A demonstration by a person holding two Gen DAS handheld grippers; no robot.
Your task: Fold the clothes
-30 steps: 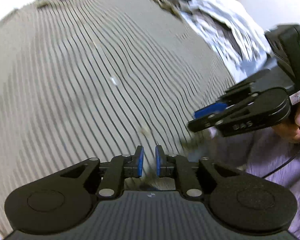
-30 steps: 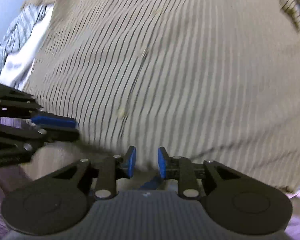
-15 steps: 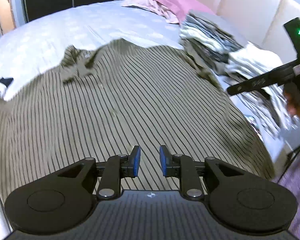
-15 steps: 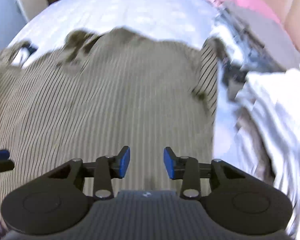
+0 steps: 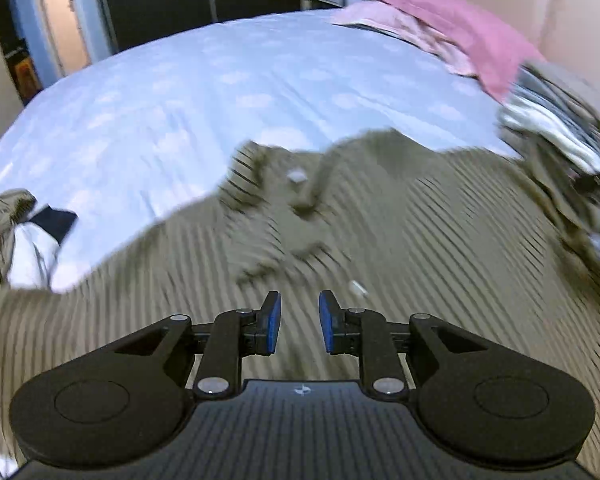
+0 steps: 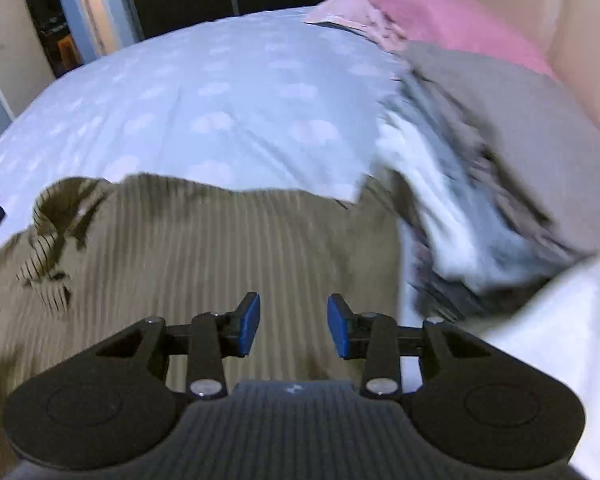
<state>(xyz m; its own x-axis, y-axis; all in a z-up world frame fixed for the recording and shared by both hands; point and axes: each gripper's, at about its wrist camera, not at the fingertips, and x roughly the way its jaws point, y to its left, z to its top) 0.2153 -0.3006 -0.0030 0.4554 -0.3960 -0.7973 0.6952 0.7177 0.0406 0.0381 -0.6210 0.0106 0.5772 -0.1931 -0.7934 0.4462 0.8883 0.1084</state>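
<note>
An olive shirt with thin dark stripes lies spread on the bed, its collar pointing away from me. The picture is blurred by motion. My left gripper hovers above the shirt's near middle, blue pads apart and nothing between them. In the right wrist view the same shirt fills the lower left. My right gripper hangs over its right part near the side edge, jaws wider apart and empty. Neither gripper shows in the other's view.
A light blue dotted bed sheet stretches beyond the shirt. A heap of grey and white clothes lies at the right, against a pink pillow and a cream headboard. A bunched sleeve sits at the left edge.
Both grippers have drawn back from close over the shirt, so the whole bed now shows. Both pairs of jaws stand wider. The right gripper has left the left wrist view.
</note>
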